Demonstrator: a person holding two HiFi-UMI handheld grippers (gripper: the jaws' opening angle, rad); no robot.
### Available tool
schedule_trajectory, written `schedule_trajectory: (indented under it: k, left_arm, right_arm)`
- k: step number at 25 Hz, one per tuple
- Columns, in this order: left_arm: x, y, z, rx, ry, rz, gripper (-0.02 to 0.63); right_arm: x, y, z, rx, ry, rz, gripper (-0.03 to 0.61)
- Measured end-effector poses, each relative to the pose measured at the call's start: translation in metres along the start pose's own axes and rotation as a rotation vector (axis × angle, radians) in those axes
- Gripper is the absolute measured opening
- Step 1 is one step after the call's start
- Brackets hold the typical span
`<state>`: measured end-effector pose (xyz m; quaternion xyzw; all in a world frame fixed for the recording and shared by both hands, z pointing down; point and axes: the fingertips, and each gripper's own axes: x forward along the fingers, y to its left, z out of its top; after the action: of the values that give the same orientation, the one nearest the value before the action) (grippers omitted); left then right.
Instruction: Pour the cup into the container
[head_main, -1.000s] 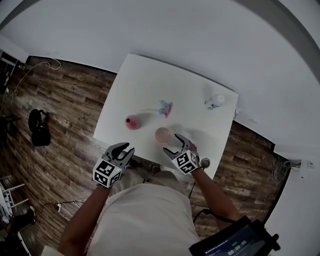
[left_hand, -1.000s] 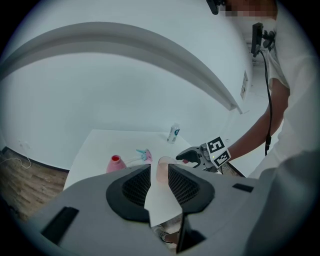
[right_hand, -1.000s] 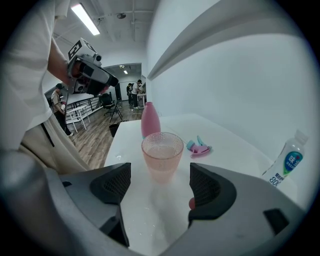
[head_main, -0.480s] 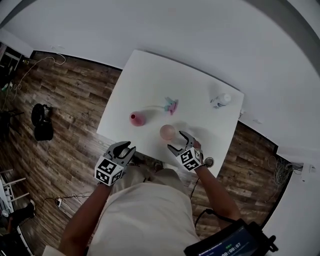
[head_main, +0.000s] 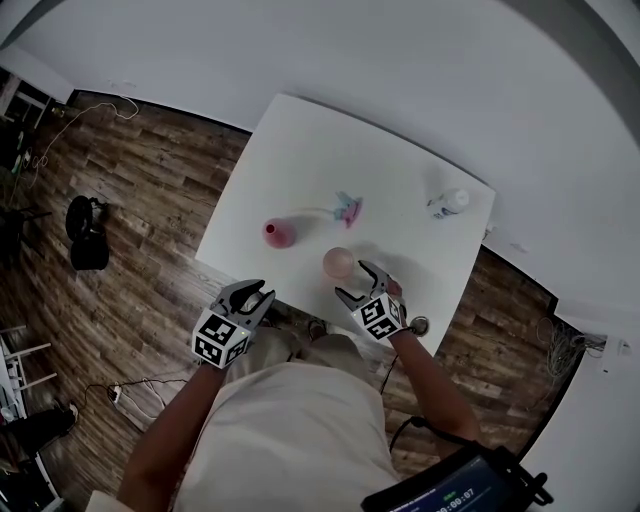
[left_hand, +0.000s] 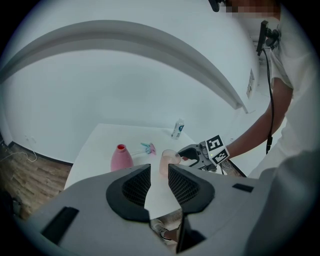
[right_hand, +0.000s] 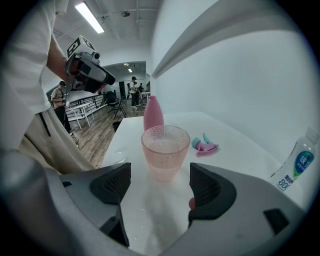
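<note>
A textured pink cup (head_main: 339, 262) holding clear liquid stands near the front edge of the white table (head_main: 300, 150). To its left is a pink bottle-shaped container (head_main: 279, 234) with an open neck. My right gripper (head_main: 353, 283) sits just behind the cup, open wide. In the right gripper view the cup (right_hand: 165, 147) is a little ahead of the gripper (right_hand: 160, 185), untouched, with the container (right_hand: 153, 114) behind it. My left gripper (head_main: 255, 293) hangs off the table's front edge. Its jaws (left_hand: 159, 177) stand a narrow gap apart with nothing between them.
A pink and teal item (head_main: 348, 208) lies mid-table and a small water bottle (head_main: 447, 203) stands at the far right corner. A small round grey object (head_main: 411, 324) sits by the near right corner. Wooden floor surrounds the table, with a black bag (head_main: 85, 240) at left.
</note>
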<state>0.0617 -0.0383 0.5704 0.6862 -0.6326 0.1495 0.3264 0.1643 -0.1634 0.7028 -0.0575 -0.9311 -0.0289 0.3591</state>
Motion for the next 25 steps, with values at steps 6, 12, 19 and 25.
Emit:
schedule_trajectory:
  k: [6,12,19,25]
  left_arm:
    - [0.001,0.001,0.000,-0.002,0.010,0.006,0.101]
    - [0.002,0.006,-0.002,-0.002,0.018,0.011,0.101]
    - [0.005,0.009,-0.003,-0.006,0.029,0.012,0.101]
    - [0.005,0.009,-0.006,-0.010,0.041,0.012,0.101]
  right_arm:
    - [0.004,0.002,-0.001,-0.002,0.002,0.013,0.353]
    - [0.012,0.003,0.000,0.000,-0.001,0.022,0.353]
    - [0.019,0.003,0.001,0.005,-0.006,0.027,0.353]
    - [0.028,0.000,0.000,0.009,-0.003,0.017,0.353]
